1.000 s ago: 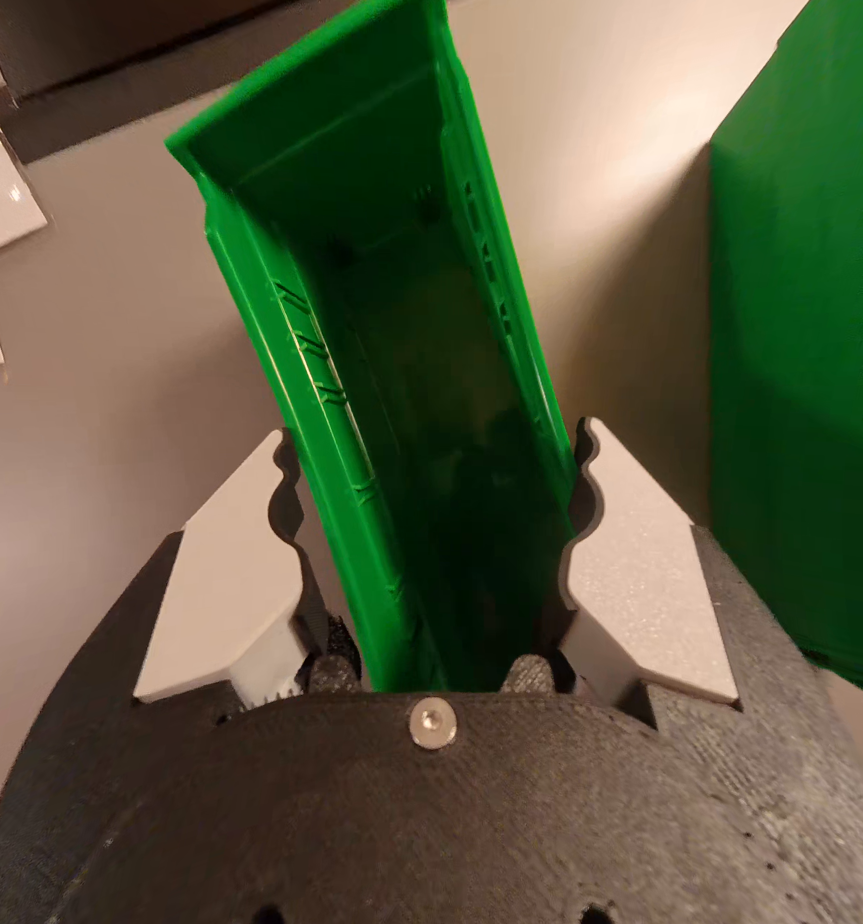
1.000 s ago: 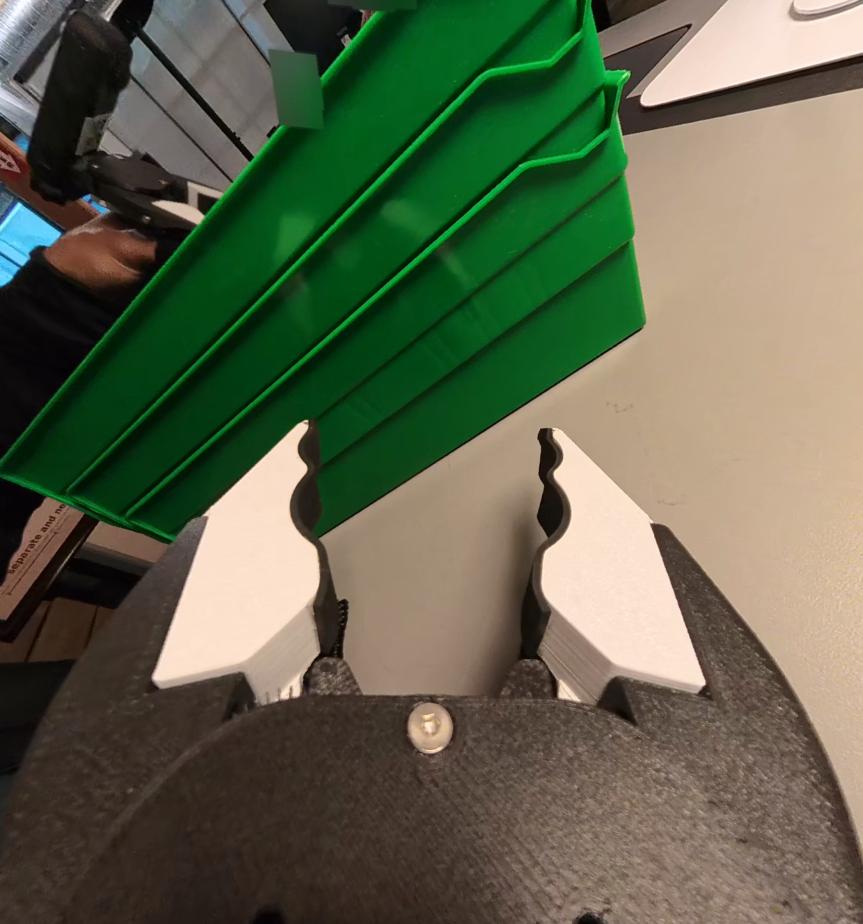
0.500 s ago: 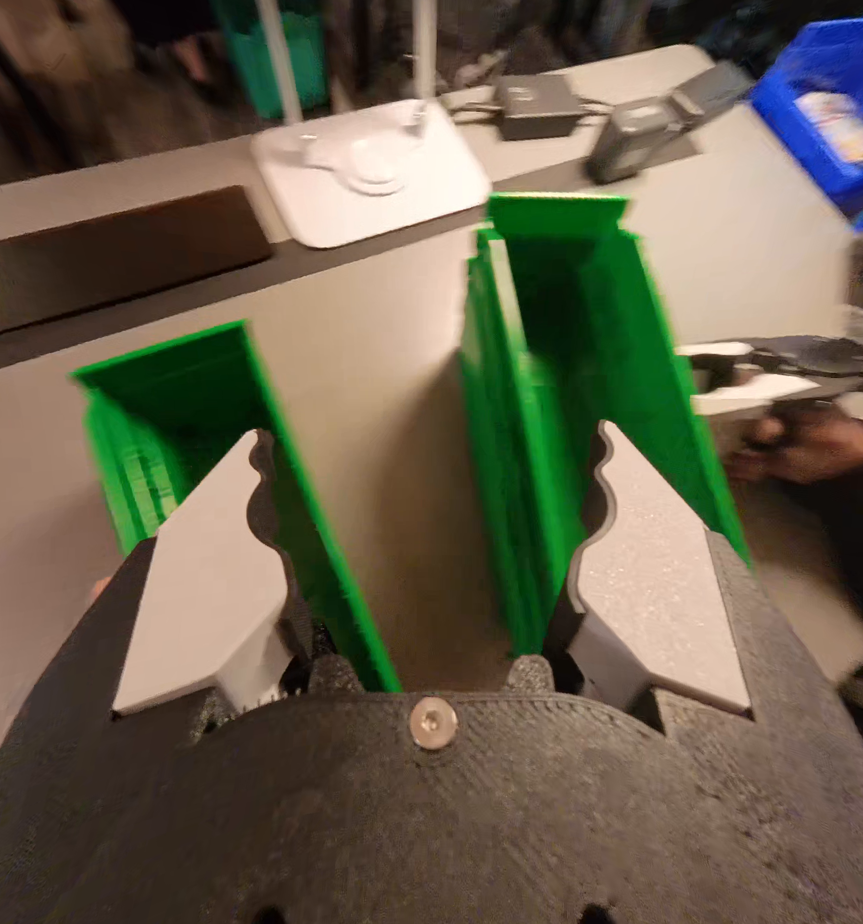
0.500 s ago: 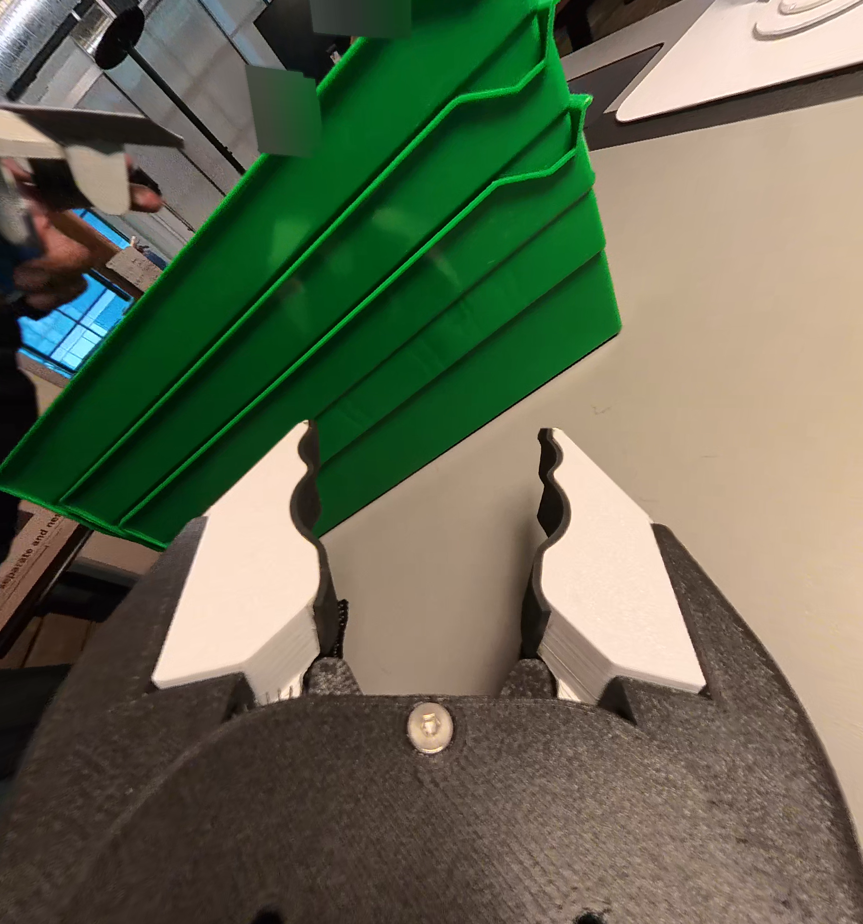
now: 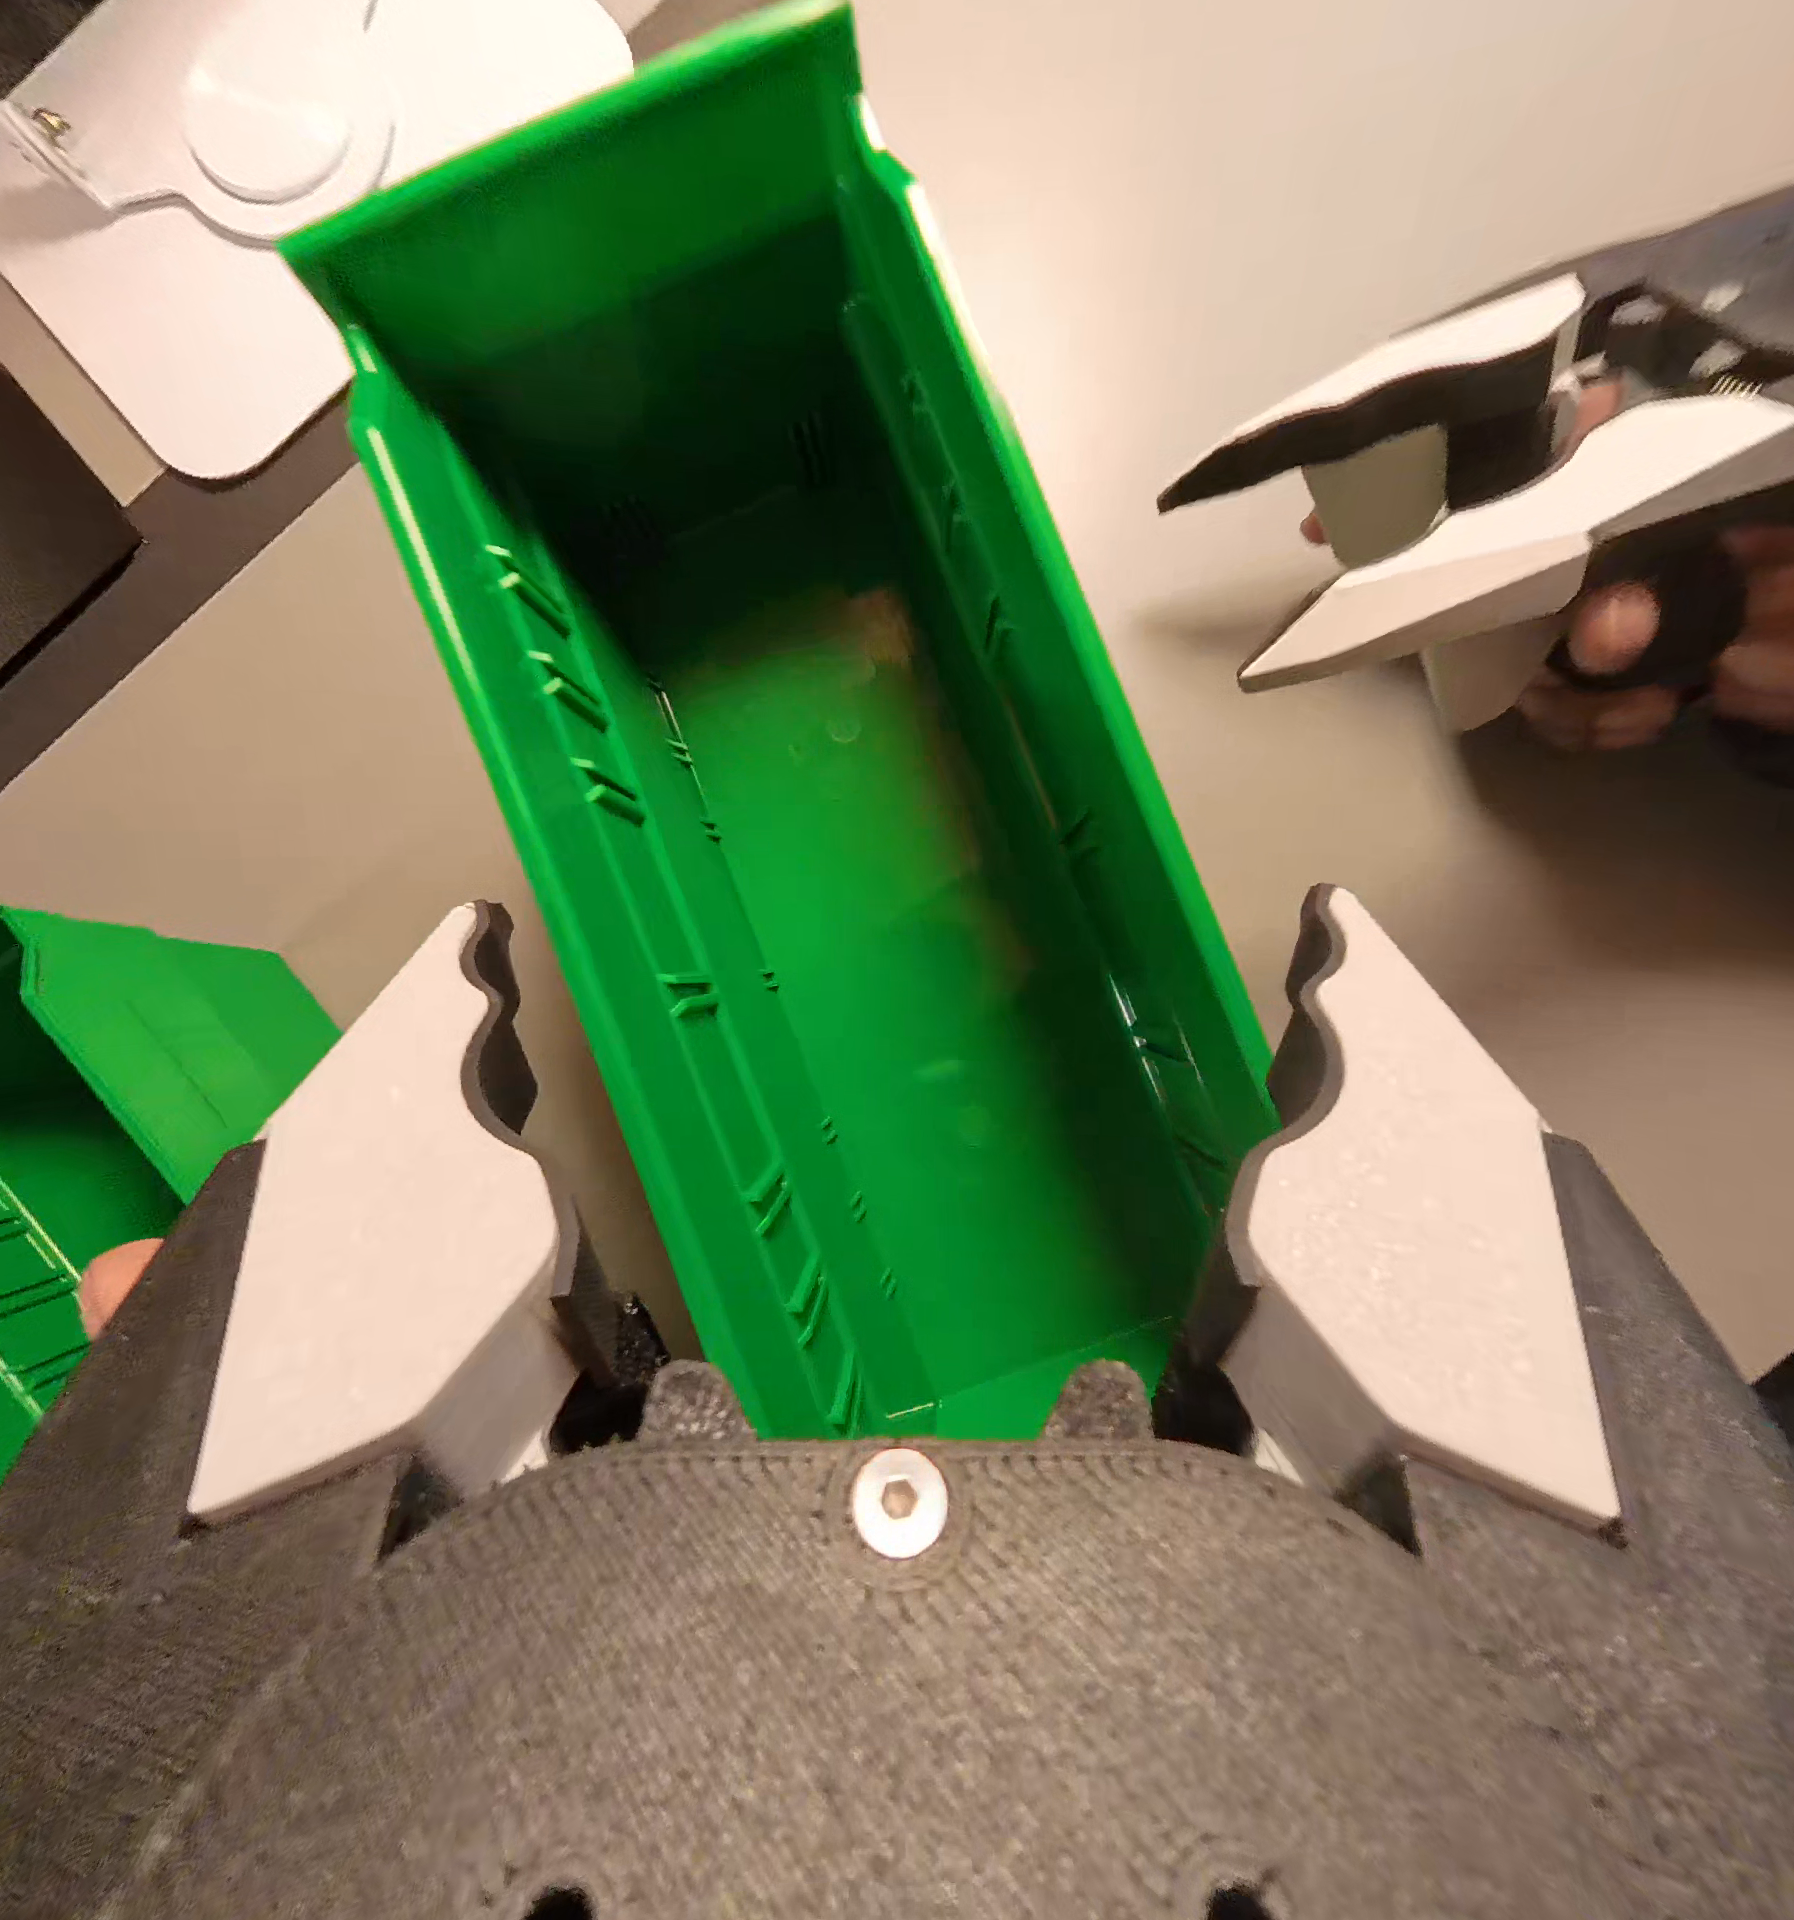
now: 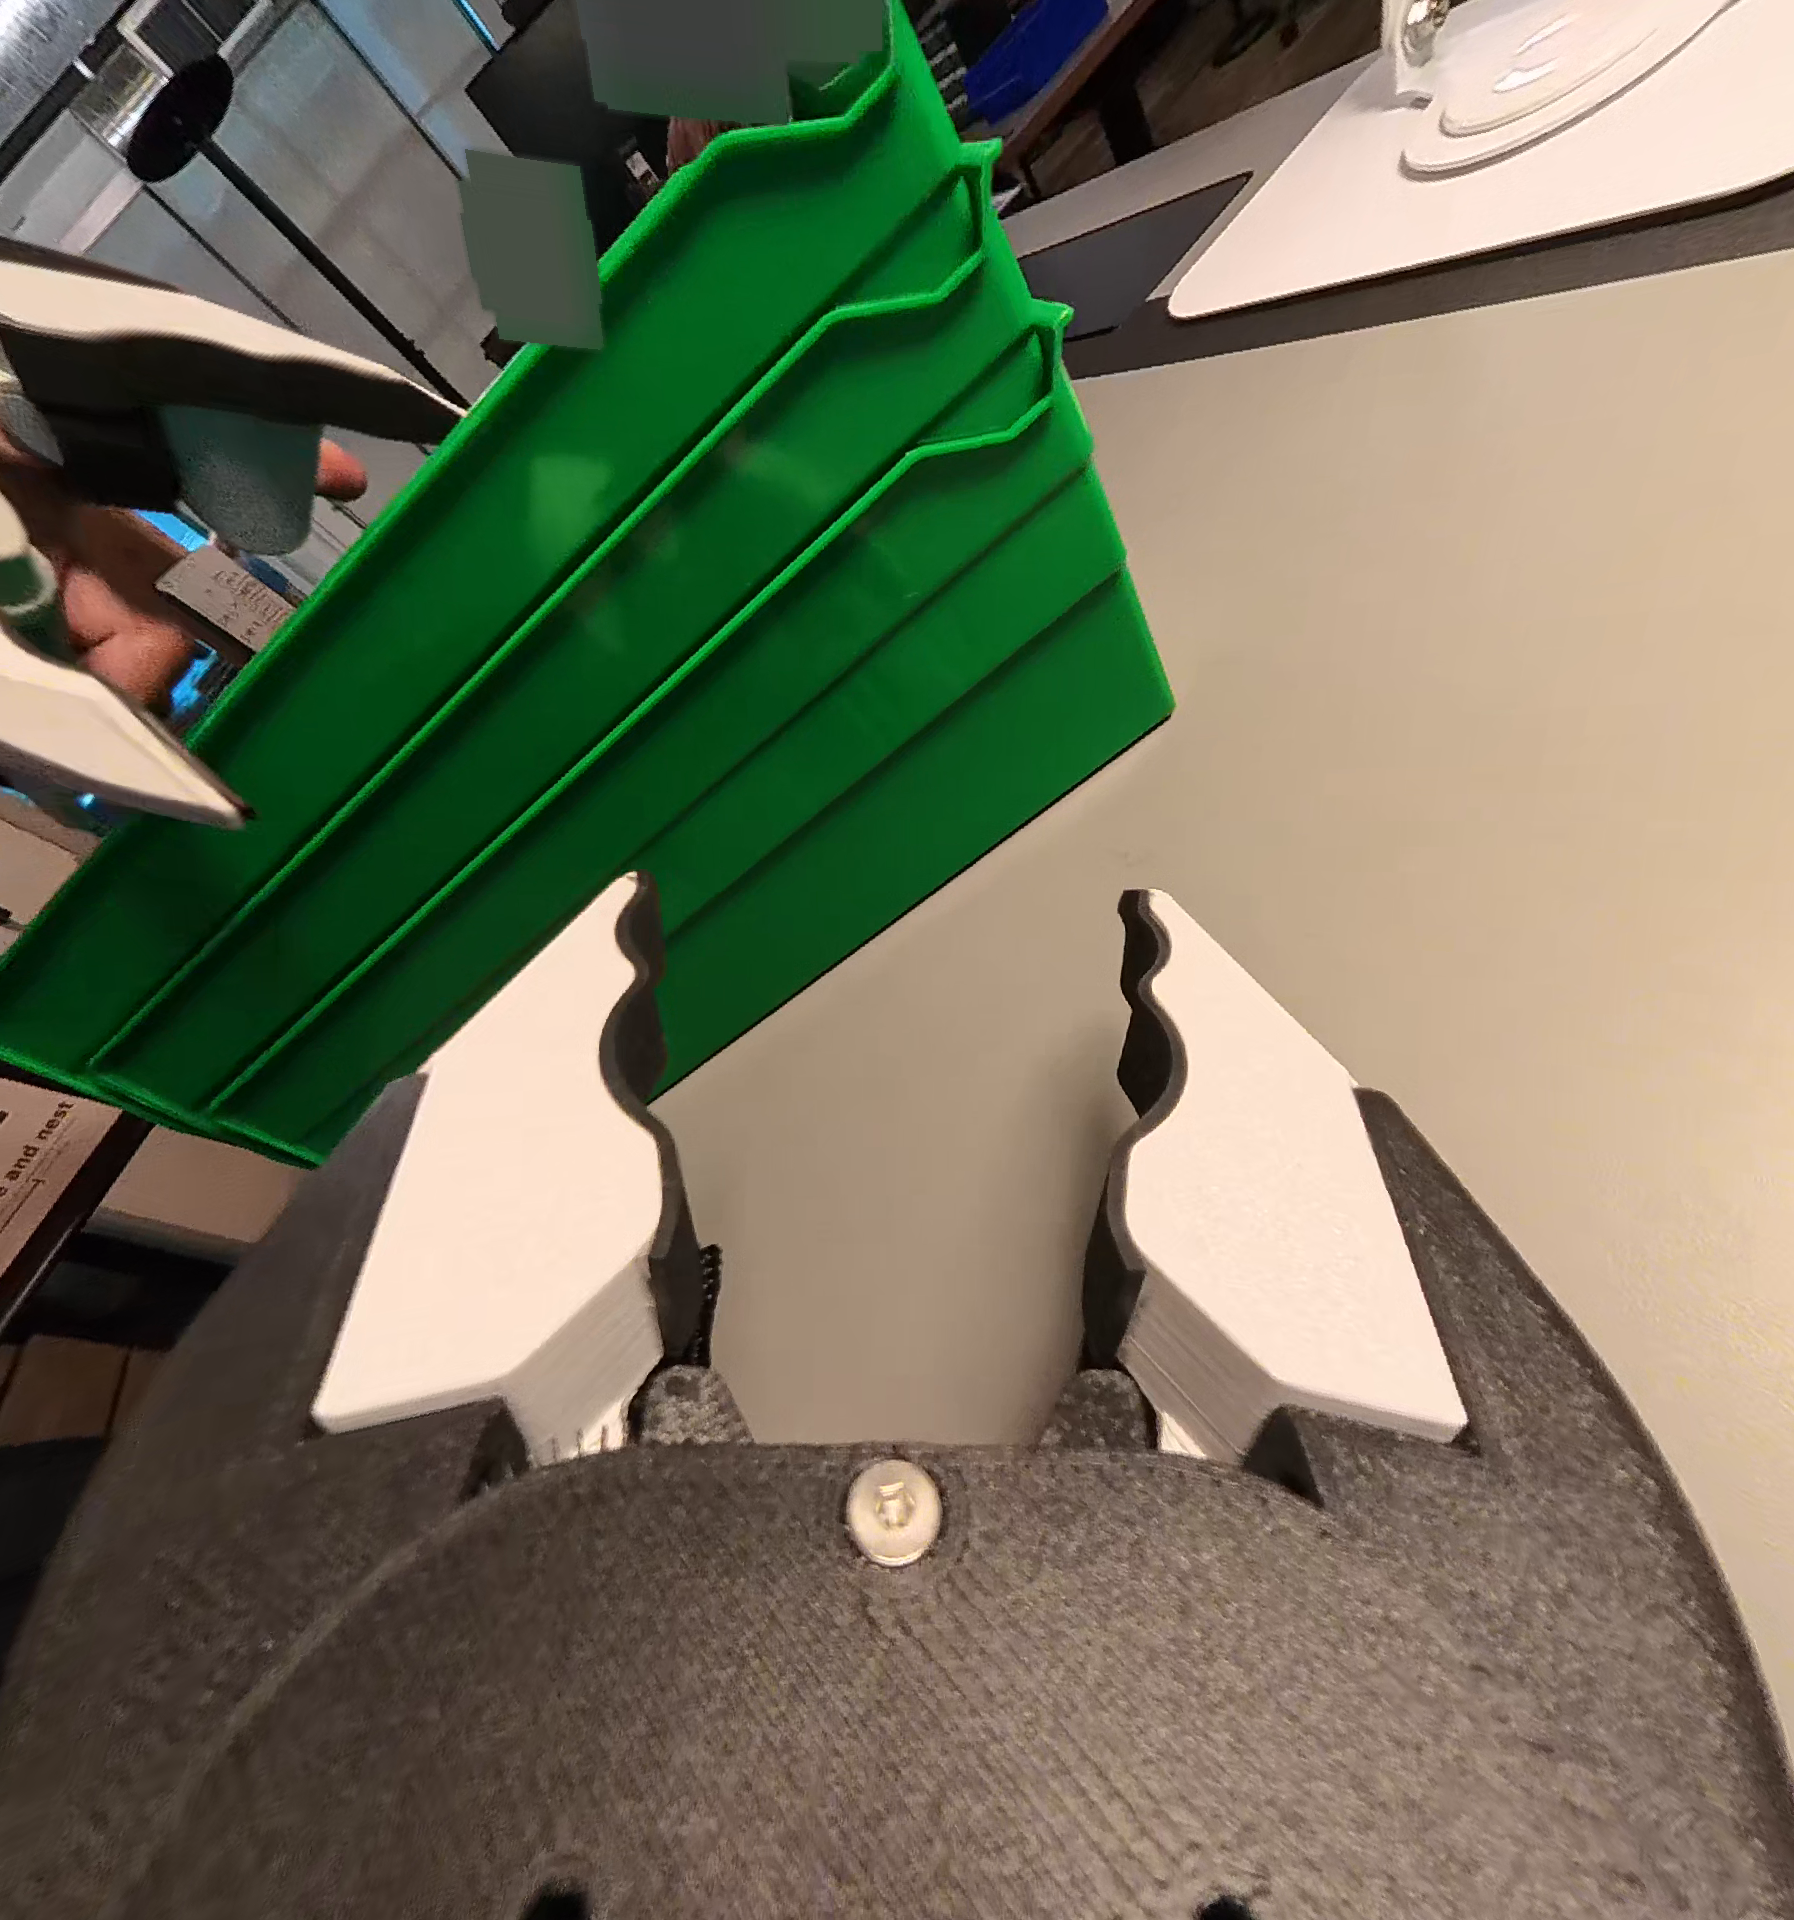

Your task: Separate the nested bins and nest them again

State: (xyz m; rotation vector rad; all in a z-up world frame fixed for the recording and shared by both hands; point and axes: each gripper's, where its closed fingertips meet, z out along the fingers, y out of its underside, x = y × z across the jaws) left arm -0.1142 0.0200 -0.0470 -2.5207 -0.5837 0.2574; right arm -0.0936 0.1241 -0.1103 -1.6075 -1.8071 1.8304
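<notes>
nested bins (image 5: 872, 935) on table (image 5: 1392, 260), long axis running away from left gripper (image 5: 903, 997), mouths up; its jaws wide apart astride them. right gripper (image 6: 888, 997) apart, bare.

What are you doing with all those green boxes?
A person is taking apart a stack of green plastic bins with two hand-held grippers. One separate green bin already sits alone on the beige table, to the left. The left gripper is wide open above the stack, its fingers either side of the top bin without squeezing it. The right gripper waits open beside the stack, holding nothing. Three bins remain nested.
</notes>
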